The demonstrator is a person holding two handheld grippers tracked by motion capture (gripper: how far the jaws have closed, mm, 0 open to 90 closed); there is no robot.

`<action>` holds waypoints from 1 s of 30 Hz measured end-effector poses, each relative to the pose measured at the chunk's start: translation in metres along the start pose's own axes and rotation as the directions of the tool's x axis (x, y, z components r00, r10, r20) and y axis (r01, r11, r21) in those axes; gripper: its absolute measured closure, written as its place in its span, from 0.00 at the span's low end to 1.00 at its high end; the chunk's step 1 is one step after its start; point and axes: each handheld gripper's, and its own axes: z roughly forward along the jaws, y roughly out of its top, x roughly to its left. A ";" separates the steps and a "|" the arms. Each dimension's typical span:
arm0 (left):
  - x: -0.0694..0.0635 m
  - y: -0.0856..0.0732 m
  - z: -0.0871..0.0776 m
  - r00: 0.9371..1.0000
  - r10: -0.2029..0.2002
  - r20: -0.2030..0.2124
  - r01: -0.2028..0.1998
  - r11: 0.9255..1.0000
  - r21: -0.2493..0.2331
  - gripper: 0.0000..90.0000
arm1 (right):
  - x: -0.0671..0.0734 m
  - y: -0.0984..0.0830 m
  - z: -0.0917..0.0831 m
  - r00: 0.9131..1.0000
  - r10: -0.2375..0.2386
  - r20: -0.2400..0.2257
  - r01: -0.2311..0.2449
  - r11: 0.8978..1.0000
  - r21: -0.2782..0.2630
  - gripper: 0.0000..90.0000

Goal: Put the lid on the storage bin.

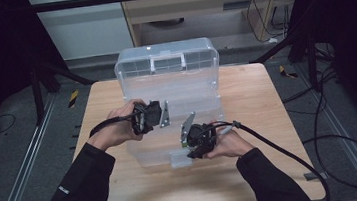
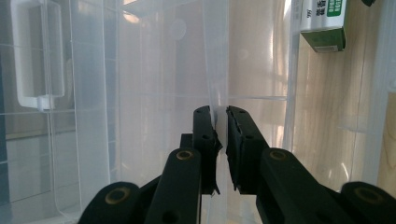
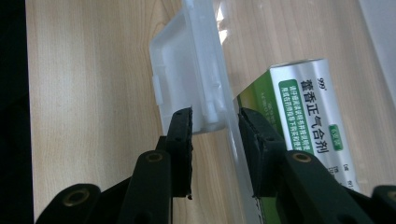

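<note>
A clear plastic storage box [image 1: 171,141] stands on the wooden table [image 1: 262,106], its lid [image 1: 167,61] raised behind it. My left gripper [image 1: 142,129] comes in at the box's left side. In the left gripper view my left gripper [image 2: 219,114] is shut on a thin clear wall [image 2: 215,70]. My right gripper [image 1: 186,147] is at the box's front edge. In the right gripper view my right gripper [image 3: 215,116] is shut across the front wall and its white latch [image 3: 187,70]. A green and silver carton [image 3: 303,126] lies inside the box, right behind the right jaw.
The lid's white handle [image 2: 35,51] shows through the clear plastic. The carton [image 2: 327,23] lies on the box floor. Bare wood lies in front of the box and on both sides. Black cables [image 1: 282,150] trail off the table's right edge onto the floor.
</note>
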 end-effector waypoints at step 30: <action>-0.010 0.001 0.000 1.000 -0.012 0.017 0.012 1.000 -0.002 0.90 | 0.009 -0.027 -0.059 0.987 0.144 0.068 -0.123 0.959 -0.254 0.78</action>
